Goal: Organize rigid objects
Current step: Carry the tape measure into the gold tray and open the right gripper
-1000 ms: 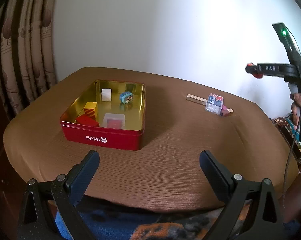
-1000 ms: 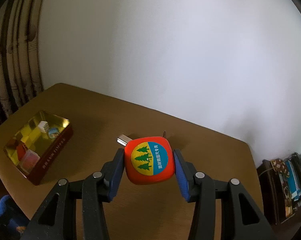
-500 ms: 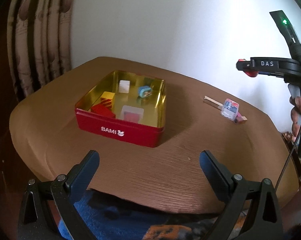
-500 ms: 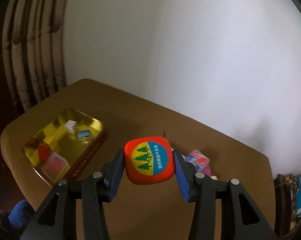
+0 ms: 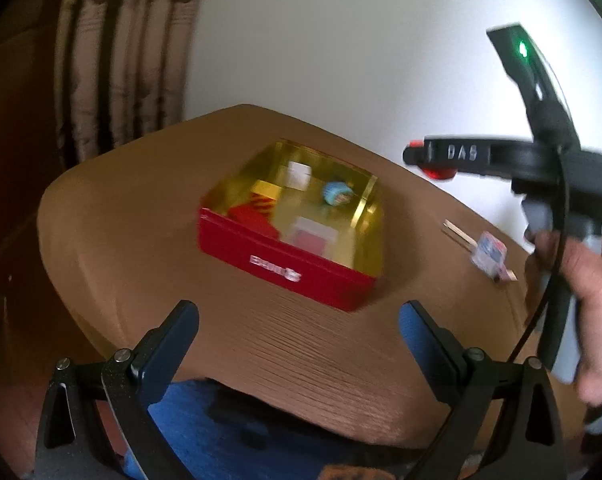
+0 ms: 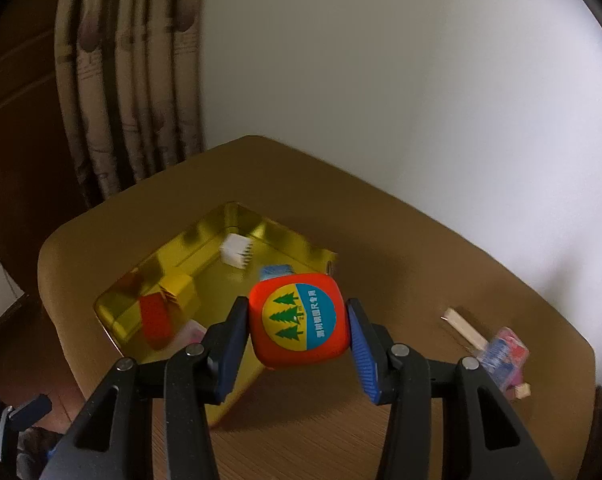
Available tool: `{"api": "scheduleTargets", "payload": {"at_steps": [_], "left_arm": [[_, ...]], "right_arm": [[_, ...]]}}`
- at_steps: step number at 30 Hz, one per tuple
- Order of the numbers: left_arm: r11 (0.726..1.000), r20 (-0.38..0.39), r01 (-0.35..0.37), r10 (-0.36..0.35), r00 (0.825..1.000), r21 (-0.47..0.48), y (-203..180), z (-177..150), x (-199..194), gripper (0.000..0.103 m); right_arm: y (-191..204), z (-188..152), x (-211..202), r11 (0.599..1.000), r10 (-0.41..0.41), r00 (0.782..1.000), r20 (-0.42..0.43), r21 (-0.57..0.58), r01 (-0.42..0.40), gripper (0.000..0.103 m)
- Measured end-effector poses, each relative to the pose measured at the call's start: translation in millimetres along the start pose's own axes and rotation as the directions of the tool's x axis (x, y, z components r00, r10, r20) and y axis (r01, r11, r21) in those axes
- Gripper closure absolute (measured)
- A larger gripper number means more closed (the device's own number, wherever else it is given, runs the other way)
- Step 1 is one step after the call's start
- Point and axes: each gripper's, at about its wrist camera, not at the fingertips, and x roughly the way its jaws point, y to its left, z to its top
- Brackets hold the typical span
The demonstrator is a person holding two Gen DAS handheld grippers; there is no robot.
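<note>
Right gripper [image 6: 297, 330] clamps orange tape measure [image 6: 298, 326] above red tin [image 5: 285, 264]; left gripper [image 5: 299, 330] spread wide, holding nothing.

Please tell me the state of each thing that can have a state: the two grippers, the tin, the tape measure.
Left gripper: open, empty.
Right gripper: shut on the tape measure.
Tape measure: held in the air.
Red tin: lid off, several small items inside.

Both wrist views face down-forward, sharing tin [image 5: 289, 268] [image 6: 205, 256]
</note>
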Motion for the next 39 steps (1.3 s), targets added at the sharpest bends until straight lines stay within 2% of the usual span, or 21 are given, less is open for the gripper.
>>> {"api": "scheduleTargets", "payload": {"at_steps": [4,9,17,29,39], "left_arm": [[0.998,-0.019,-0.014,0.013,1.0,-0.059,14.0,5.3,5.6,0.004],[0.998,-0.039,-0.012,0.009,0.999,-0.063,18.1,6.0,9.9,0.004],[0.995,-0.071,-0.009,0.002,0.997,-0.096,25.7,9.5,15.7,0.004],[0.992,-0.093,-0.005,-0.006,0.996,-0.123,34.1,9.8,18.0,0.004],[0.993,-0.102,-0.004,-0.008,0.995,-0.119,34.5,7.9,18.3,0.004]], "right_arm": [[19.6,5.8,27.3,0.999,0.032,0.999,-0.033,-0.028,-0.033,0.055],[34.7,10.2,60.9,0.997,0.07,0.995,-0.075,-0.03,-0.072,0.055],[51.7,12.5,106.6,0.995,0.087,0.987,-0.138,-0.042,-0.094,0.055],[70.1,9.1,142.6,0.992,0.098,0.975,-0.201,-0.054,-0.111,0.055],[69.6,6.1,151.7,0.989,0.123,0.964,-0.237,-0.056,-0.139,0.054]]}}
